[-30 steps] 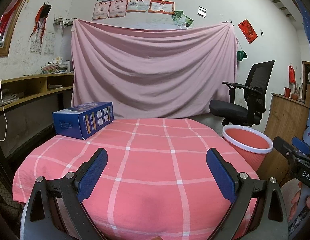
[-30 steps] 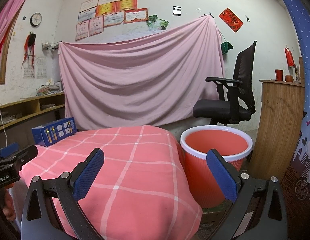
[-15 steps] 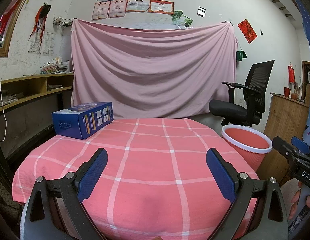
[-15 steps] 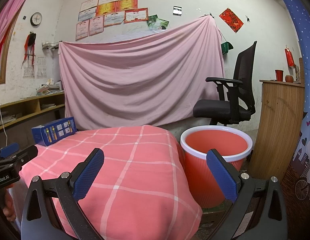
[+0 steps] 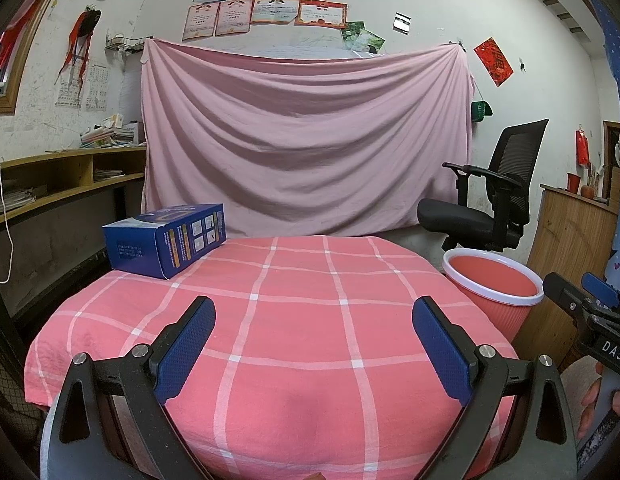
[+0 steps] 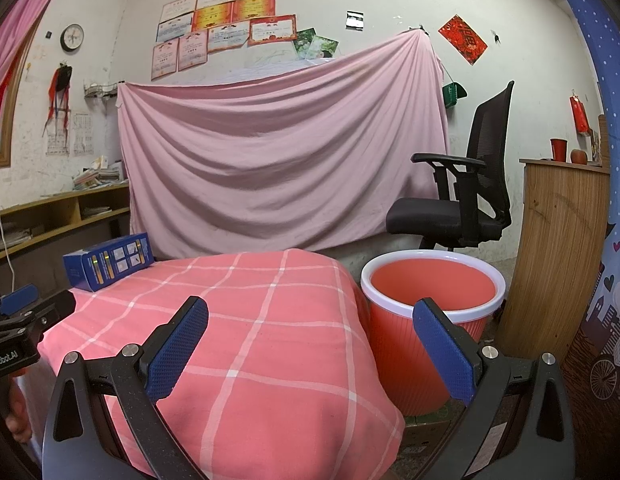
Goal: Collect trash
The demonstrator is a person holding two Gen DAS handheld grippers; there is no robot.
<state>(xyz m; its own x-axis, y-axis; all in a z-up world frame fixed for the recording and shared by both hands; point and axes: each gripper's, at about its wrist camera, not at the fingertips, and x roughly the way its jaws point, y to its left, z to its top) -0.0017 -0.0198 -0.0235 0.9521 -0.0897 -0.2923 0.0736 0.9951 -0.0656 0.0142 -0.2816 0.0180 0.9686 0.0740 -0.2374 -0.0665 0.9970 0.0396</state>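
The box (image 5: 165, 238) lies at the table's (image 5: 310, 320) far left corner. Both claws, left (image 5: 314, 344) and right (image 6: 310, 344), are spread, empty. It is judged light, crushable cardboard; its narrow sides should be gripped gently.

White letters "DAS" are read on the black body of the right claw (image 5: 604, 322) at the edge of the left wrist view. "enRobot.AI", cut off at the frame edge, is read on the left claw (image 6: 13, 332) in the right wrist view. Print on the blue box (image 5: 165, 238) and the wall certificates (image 5: 269, 0) is too small to be read.
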